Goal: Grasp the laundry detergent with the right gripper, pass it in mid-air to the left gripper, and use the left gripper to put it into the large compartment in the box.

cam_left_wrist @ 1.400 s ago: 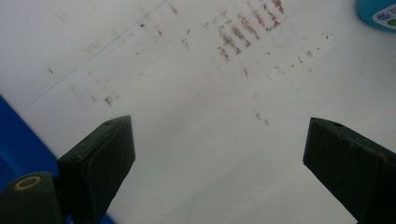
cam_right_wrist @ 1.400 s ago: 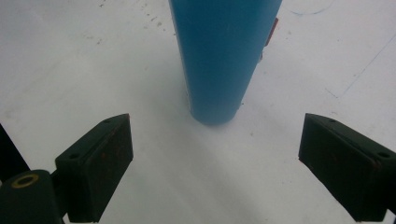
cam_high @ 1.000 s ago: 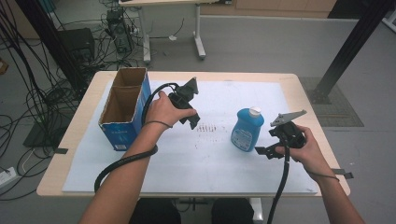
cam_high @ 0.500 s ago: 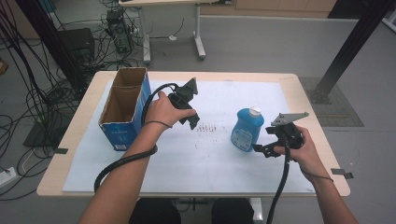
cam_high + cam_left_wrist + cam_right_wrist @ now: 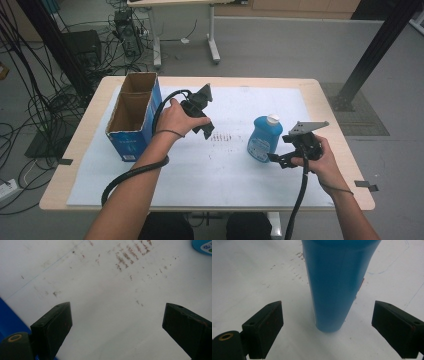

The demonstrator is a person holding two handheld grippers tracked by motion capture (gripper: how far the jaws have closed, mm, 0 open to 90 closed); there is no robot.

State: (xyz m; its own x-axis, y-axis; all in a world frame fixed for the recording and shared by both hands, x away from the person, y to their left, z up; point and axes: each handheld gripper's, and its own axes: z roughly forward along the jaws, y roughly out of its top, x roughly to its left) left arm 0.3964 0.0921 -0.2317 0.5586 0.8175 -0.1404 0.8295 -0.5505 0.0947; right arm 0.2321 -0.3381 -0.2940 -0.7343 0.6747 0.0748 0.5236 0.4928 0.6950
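A blue bottle [image 5: 264,138] with a white cap stands upright on the white sheet, right of centre. My right gripper [image 5: 278,159] is open just beside its base on the right. In the right gripper view the blue bottle [image 5: 335,282] rises just ahead of the two wide-apart jaws of my right gripper [image 5: 328,325], not touching either. My left gripper [image 5: 206,131] is held above the sheet beside an open blue cardboard box [image 5: 132,116]. Its jaws stand open over bare stained paper, as my left gripper [image 5: 117,326] shows in its own view, with the bottle's edge [image 5: 203,244] at top right.
The white sheet [image 5: 200,170] covers most of the wooden table [image 5: 75,150]. Brown stain marks [image 5: 222,137] lie at its middle. Cables and equipment crowd the floor at left, another table's legs stand behind, and a black post [image 5: 372,50] rises at the right.
My right gripper has moved left and forward toward the bottle's base. The left gripper has stayed in place.
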